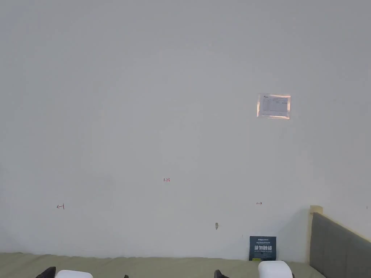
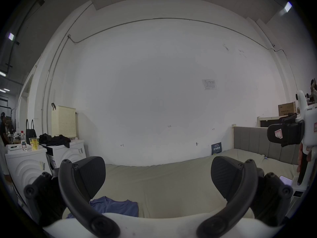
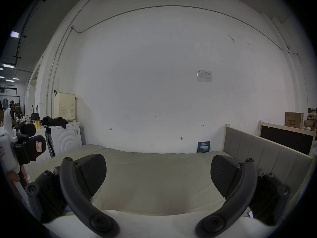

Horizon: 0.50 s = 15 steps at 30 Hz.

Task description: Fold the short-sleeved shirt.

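On the near left part of the bed (image 2: 163,178), partly behind the left gripper (image 2: 157,178), lies the short-sleeved shirt (image 2: 115,207): blue, soft knit, rumpled and flat on the pale olive sheet, too much of it hidden to tell its long axis or which way the collar points. Left gripper: two rounded black jaws with ribbed pads on curved black arms and a white body, spread wide, holding nothing, above the mattress. Right gripper (image 3: 157,174): same build, jaws likewise wide apart and empty, to the right over bare sheet. Headboard (image 3: 257,149): grey padded panels in a pale wood frame, at the right end of the bed. Wall (image 1: 163,108): matte white, with a taped paper sheet (image 1: 274,106) and small red marks, one reading "123". Dark blue card (image 1: 262,248): propped against the wall on the far edge of the bed, print too small to read. White washing machines (image 2: 66,153) stand far left.
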Each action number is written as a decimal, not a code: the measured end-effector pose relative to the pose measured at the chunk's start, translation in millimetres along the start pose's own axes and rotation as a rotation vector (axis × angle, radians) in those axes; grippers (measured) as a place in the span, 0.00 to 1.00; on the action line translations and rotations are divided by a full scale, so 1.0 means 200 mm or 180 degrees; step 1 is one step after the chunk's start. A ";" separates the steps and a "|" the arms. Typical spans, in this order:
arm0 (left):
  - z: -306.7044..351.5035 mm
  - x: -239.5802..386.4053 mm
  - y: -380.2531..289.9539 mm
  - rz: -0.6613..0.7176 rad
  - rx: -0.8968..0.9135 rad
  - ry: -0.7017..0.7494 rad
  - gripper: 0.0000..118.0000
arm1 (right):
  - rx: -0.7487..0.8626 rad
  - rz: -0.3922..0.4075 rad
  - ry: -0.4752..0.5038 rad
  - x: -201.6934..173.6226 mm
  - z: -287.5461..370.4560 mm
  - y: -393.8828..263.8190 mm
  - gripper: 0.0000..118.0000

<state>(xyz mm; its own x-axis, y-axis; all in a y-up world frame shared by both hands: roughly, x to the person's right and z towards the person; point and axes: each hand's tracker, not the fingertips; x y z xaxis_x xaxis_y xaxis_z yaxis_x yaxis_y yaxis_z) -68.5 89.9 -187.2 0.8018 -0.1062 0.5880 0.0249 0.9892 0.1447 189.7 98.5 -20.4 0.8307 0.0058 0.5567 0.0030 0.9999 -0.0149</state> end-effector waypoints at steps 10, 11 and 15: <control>0.00 0.01 -0.01 -0.0032 -0.0011 -0.0012 1.00 | -0.0018 0.0065 -0.0014 -0.02 0.00 -0.01 1.00; 0.00 0.02 -0.01 -0.0041 -0.0009 -0.0011 1.00 | -0.0019 0.0077 -0.0019 -0.02 0.00 -0.01 1.00; -0.01 0.02 -0.02 -0.0048 -0.0007 -0.0014 1.00 | -0.0040 0.0103 -0.0030 -0.02 -0.01 -0.01 1.00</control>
<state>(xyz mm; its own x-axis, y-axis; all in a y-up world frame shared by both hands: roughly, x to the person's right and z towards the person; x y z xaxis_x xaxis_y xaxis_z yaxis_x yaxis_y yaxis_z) -65.0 86.3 -186.5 0.7988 -0.1216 0.5892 0.0383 0.9877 0.1518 187.0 95.8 -24.0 0.8252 0.0383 0.5636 -0.0168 0.9989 -0.0433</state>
